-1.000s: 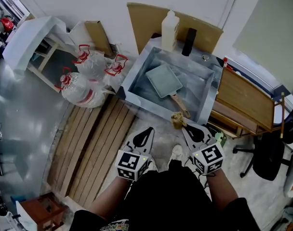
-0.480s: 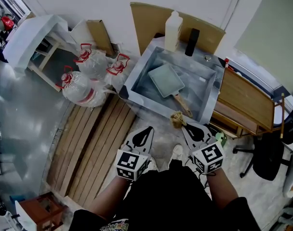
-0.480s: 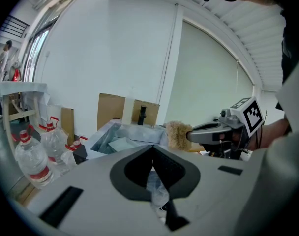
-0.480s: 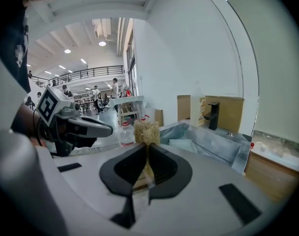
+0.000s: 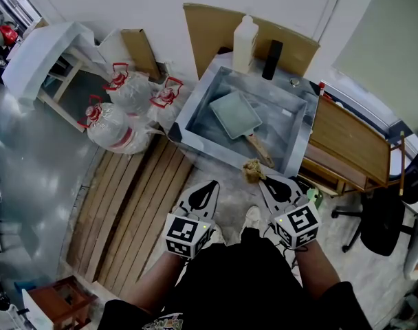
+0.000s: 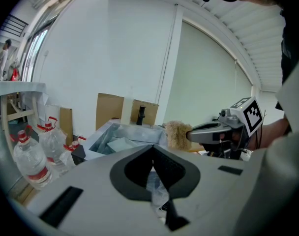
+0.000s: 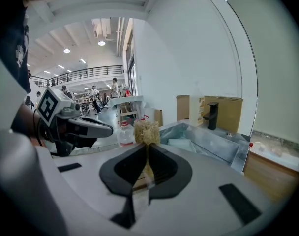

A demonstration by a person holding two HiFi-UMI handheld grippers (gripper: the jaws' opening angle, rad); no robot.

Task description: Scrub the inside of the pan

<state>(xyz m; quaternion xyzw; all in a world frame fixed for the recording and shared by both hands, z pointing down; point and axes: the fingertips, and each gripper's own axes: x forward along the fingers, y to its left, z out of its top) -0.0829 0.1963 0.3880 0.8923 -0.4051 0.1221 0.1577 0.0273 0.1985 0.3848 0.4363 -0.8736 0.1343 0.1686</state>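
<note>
A square pale green pan (image 5: 235, 114) with a wooden handle (image 5: 256, 149) lies in the steel sink (image 5: 188, 106) ahead of me; it also shows as the pan (image 6: 116, 143) and the pan (image 7: 181, 143). My right gripper (image 5: 264, 179) is shut on a tan scrub pad (image 5: 253, 170), seen as the scrub pad (image 7: 146, 131) at its tips and the scrub pad (image 6: 177, 134) from the left. It hangs just short of the sink's near rim. My left gripper (image 5: 210, 185) is held beside it, shut and empty, as the left gripper (image 6: 152, 147) confirms.
A white bottle (image 5: 243, 43) and a black faucet (image 5: 271, 59) stand at the sink's back rim before cardboard (image 5: 205, 29). Water jugs (image 5: 116, 119) sit left on the floor beside wooden slats (image 5: 137, 208). A wooden cabinet (image 5: 346, 150) stands right, with a black chair (image 5: 381, 222).
Almost nothing differs: the view shifted slightly up and back. Both grippers hold the same spots below the sink, the pad still in the right one.
</note>
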